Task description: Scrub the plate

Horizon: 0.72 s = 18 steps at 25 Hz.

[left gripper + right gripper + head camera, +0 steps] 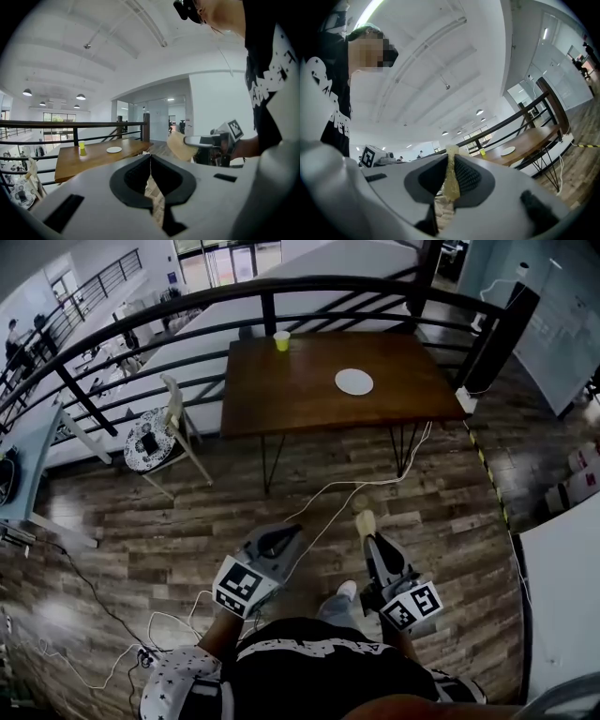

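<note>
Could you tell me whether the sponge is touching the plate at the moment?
Apart. In the head view the right claw holds the sponge above the floor, while the plate lies on the table well ahead.

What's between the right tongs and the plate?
Head view: plank floor crossed by a white cable, then bare tabletop up to the plate. Right tongs hold a sponge.
</note>
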Tool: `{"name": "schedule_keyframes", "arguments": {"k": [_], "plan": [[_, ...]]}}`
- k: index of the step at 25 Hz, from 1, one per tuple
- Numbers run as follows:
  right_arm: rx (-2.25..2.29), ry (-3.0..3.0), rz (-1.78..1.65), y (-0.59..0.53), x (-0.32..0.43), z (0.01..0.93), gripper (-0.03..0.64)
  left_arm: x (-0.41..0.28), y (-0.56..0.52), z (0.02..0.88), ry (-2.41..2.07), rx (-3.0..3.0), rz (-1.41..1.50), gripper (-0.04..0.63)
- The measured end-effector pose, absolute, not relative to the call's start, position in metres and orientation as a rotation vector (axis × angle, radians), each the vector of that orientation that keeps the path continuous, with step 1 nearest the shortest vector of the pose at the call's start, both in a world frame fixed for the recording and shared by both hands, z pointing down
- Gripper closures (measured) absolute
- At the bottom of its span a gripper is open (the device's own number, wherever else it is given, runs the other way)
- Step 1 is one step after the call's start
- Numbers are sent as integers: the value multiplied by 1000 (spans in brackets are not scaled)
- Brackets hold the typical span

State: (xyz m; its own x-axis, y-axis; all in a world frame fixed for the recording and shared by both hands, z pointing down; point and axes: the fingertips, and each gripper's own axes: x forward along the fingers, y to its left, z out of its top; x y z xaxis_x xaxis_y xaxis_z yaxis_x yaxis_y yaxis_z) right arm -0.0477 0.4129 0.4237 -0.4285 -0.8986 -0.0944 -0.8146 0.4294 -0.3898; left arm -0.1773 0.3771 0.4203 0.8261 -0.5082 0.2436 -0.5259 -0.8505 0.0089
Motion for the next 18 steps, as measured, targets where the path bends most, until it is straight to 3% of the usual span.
{"name": "schedule_keyframes", "arguments": {"k": [18], "plan": [[-1411, 2447, -387, 365, 3, 409, 568, -105, 337, 405, -810, 2962, 381, 581]]}}
